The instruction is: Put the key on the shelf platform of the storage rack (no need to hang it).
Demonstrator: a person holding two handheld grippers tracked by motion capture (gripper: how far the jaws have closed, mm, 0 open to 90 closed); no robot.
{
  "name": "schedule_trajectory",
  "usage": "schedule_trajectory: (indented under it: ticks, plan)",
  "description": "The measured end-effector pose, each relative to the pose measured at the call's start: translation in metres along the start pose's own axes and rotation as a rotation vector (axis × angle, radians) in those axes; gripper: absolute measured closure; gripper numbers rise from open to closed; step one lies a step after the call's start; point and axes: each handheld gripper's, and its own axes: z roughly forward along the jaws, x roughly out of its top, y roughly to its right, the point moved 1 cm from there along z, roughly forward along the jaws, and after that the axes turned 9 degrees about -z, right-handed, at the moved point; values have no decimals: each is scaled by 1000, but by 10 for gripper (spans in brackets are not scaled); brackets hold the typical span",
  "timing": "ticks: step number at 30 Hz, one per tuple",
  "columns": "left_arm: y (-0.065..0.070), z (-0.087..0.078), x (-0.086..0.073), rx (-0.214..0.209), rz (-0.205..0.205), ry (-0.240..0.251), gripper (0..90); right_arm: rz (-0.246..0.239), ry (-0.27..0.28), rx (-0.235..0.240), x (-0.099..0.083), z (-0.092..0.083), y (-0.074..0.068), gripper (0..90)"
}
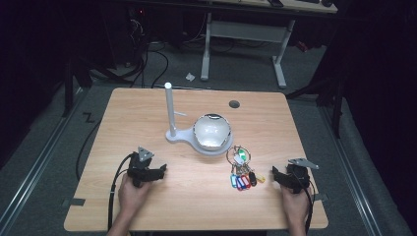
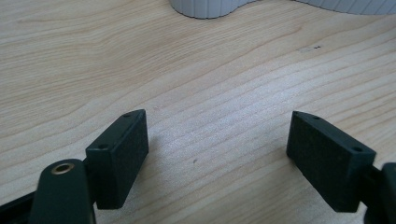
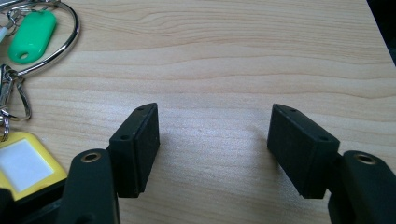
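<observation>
The bunch of key tags (image 1: 242,169) lies just in front of the white stand (image 1: 194,138), beside the empty, wide-open right gripper (image 1: 274,173); the left gripper (image 1: 162,169) is open too. The loose tags could probably slide away under a shallow pinch.

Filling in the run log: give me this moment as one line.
left gripper: open, empty | right gripper: open, empty | key bunch: on table, untouched, beside right gripper | bowl: on white stand

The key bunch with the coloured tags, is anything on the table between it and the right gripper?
Nothing visible: bare wooden table lies between the open right gripper and the key bunch just beside it. The yellow tag lies next to one jaw.
</observation>
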Motion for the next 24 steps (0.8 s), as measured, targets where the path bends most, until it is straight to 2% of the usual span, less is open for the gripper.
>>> schedule_trajectory:
  ticks: [24]
  plan:
    - [0, 0, 0, -1, 2, 0, 211, -7, -1, 4, 0, 0, 0, 338]
